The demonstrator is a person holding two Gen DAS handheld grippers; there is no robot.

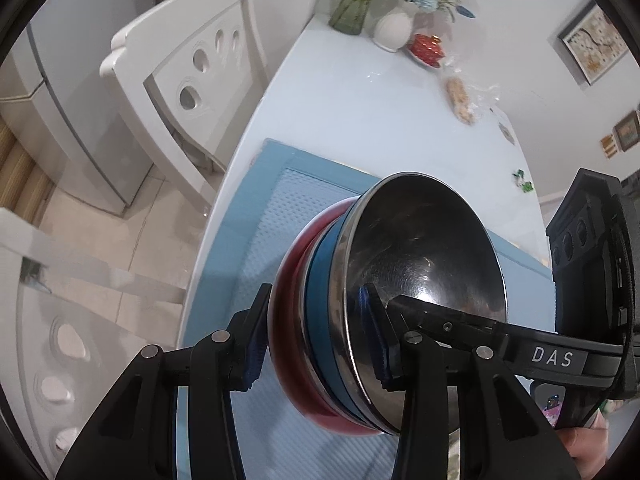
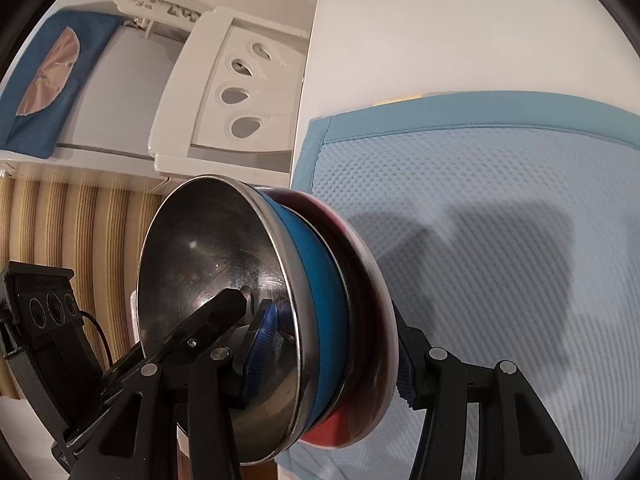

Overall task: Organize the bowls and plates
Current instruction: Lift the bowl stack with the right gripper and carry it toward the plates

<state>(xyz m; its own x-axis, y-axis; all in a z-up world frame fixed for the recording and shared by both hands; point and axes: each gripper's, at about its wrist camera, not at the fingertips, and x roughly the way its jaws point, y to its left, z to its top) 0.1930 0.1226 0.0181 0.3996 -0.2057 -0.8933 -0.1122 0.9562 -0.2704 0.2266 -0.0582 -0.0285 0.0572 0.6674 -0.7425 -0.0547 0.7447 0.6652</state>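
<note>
A nested stack hangs tilted above the blue mat (image 1: 272, 208): a steel bowl (image 1: 424, 248) inside a blue bowl (image 1: 320, 280) inside a red bowl (image 1: 286, 280). My left gripper (image 1: 316, 340) is shut on the stack's near rim, one pad inside the steel bowl and one under the red one. My right gripper (image 2: 334, 354) grips the opposite rim of the steel bowl (image 2: 208, 248), blue bowl (image 2: 320, 264) and red bowl (image 2: 362, 264) the same way. Each view shows the other gripper's inner finger (image 1: 440, 316) (image 2: 216, 312) reaching into the steel bowl.
The mat (image 2: 500, 200) lies on a pale table (image 1: 360, 112). At the table's far end stand two vases of flowers (image 1: 394, 28), a red dish (image 1: 428, 50) and a bagged snack (image 1: 460, 100). White chairs (image 1: 180, 72) (image 2: 240, 100) flank the table edge.
</note>
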